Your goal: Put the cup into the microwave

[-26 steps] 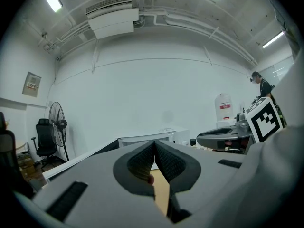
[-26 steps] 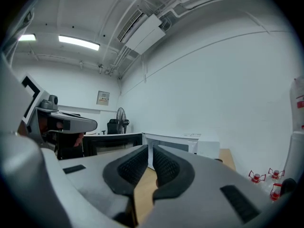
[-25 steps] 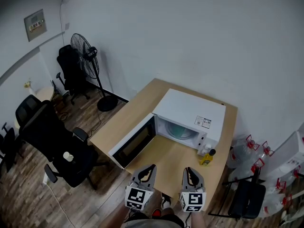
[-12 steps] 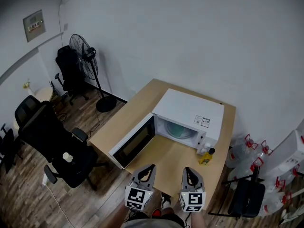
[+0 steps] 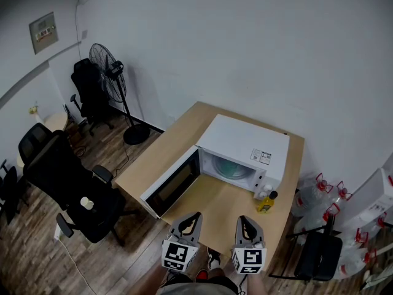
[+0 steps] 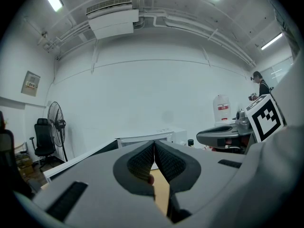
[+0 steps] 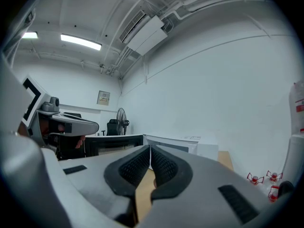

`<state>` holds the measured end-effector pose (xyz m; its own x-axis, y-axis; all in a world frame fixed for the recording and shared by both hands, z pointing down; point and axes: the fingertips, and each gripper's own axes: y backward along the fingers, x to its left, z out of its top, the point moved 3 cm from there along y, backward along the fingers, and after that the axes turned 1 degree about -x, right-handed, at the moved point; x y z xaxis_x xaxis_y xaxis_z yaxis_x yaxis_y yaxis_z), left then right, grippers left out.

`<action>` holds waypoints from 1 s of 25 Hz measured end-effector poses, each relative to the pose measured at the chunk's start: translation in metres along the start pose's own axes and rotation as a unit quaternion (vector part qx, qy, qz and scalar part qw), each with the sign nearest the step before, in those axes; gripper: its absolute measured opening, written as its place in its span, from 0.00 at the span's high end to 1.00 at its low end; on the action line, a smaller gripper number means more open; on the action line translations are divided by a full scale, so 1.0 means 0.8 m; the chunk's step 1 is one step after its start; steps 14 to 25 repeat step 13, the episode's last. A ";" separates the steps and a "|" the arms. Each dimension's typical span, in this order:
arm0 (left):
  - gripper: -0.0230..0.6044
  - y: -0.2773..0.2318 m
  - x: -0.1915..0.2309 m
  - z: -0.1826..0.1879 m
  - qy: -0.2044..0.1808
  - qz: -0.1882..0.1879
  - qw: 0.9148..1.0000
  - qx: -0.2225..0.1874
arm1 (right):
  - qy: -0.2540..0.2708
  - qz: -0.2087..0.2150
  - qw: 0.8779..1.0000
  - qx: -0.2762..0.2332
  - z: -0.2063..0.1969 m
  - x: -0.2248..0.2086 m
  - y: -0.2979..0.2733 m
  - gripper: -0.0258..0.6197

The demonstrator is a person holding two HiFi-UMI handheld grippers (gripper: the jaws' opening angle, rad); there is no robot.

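On table (image 5: 166, 155), open microwave (image 5: 245, 145). Nothing held in left gripper (image 5: 193, 218) or right gripper (image 5: 244, 221), both fully closed. Cannot name cup surely (maybe white thing (image 5: 264, 193) beside yellow bottle (image 5: 268, 204), near microwave's right front). Probably light, stiff, slippery; better taken by the wall.

Dim, even light from ceiling strip lights (image 7: 80, 42), fisheye bending, dark corners; close jaws slightly soft

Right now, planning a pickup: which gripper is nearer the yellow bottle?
Right. The right gripper is short of the bottle, slightly left; the left gripper is farther left.
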<state>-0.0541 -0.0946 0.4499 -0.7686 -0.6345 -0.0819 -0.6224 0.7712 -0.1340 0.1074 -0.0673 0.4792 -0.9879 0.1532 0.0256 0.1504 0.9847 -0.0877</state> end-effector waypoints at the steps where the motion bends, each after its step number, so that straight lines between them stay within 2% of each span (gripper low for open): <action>1: 0.93 0.000 0.000 0.000 0.000 0.000 1.000 0.000 | 0.000 0.000 1.000 0.000 0.000 0.000 0.000 0.93; 25: 0.93 -0.003 0.001 0.000 0.001 -0.002 1.000 -0.002 | 0.001 -0.002 1.000 0.002 -0.001 -0.002 -0.003 0.92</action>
